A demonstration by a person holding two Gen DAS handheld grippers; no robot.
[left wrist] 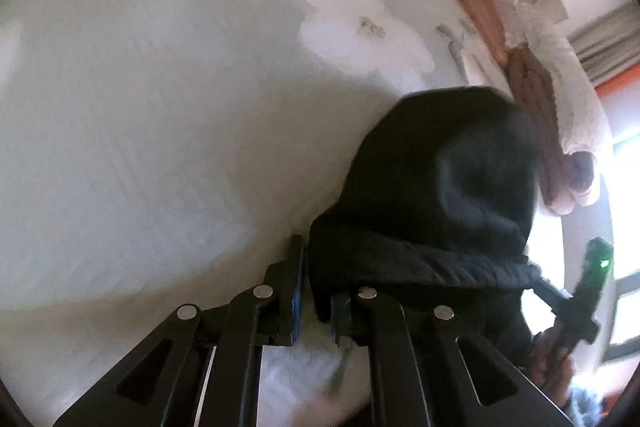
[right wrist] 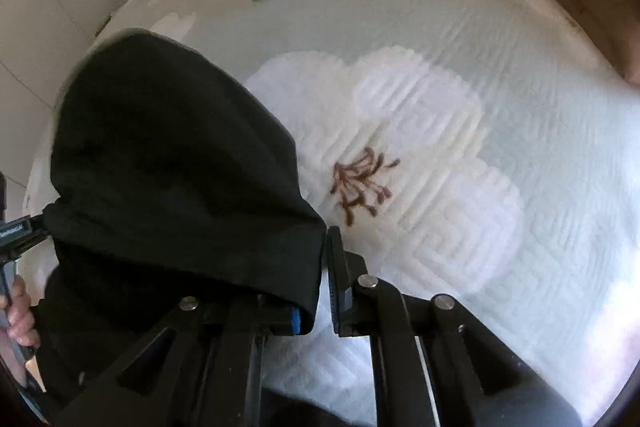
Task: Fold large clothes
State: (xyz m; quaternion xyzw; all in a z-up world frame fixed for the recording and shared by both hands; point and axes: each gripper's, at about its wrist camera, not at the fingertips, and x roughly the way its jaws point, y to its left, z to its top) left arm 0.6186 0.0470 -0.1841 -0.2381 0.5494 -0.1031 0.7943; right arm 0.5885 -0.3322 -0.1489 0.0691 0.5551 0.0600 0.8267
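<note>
Both claws, left claw (left wrist: 314, 291), right claw (right wrist: 322, 287), gripping black garment (right wrist: 172, 163), quilted bedspread (right wrist: 460, 155) beneath

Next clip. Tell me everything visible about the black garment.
The black garment is dark, soft, matte fabric, with a ribbed band along one edge in the left wrist view. It hangs stretched between the left gripper and the right gripper, each with fabric at its jaws, and bulges above the pale quilted bedspread with its flower print. Whether it touches the bed is unclear. Its type cannot be told.

Black garment (left wrist: 440, 187) hangs bunched (ribbed hem stretched taut) above the quilt (right wrist: 440, 147).
</note>
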